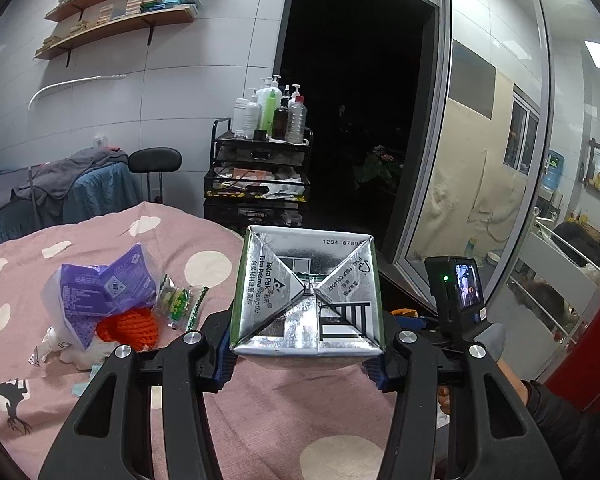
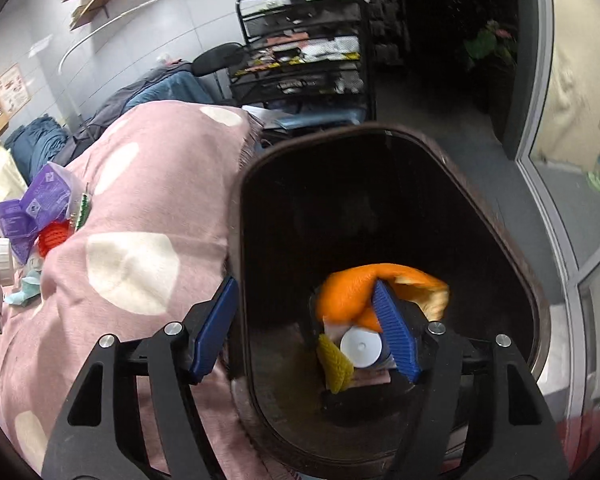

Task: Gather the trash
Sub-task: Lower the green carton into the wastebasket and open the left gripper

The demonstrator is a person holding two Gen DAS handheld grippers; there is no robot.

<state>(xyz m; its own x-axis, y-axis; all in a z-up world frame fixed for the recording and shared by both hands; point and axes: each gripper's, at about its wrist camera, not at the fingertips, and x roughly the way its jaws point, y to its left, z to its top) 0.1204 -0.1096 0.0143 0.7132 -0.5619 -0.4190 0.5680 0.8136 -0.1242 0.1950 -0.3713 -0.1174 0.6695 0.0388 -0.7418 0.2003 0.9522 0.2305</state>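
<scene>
My left gripper [image 1: 304,354] is shut on a silver Tetra Pak carton [image 1: 306,292], held bottom-forward above the pink bed cover [image 1: 100,360]. A pile of trash lies on the bed to its left: a purple wrapper [image 1: 104,288], an orange foam net [image 1: 130,326] and a green snack wrapper [image 1: 180,300]. My right gripper [image 2: 304,334] is open over a dark trash bin [image 2: 512,248] beside the bed. An orange peel [image 2: 352,294] is in the air just below its right finger, over a white cap [image 2: 360,346] and yellow scrap [image 2: 334,360] in the bin.
A black mesh trolley [image 1: 256,184] with several bottles stands behind the bed by a dark doorway. A glass partition [image 1: 480,160] is at the right. The pile also shows in the right wrist view [image 2: 40,216], at the far left.
</scene>
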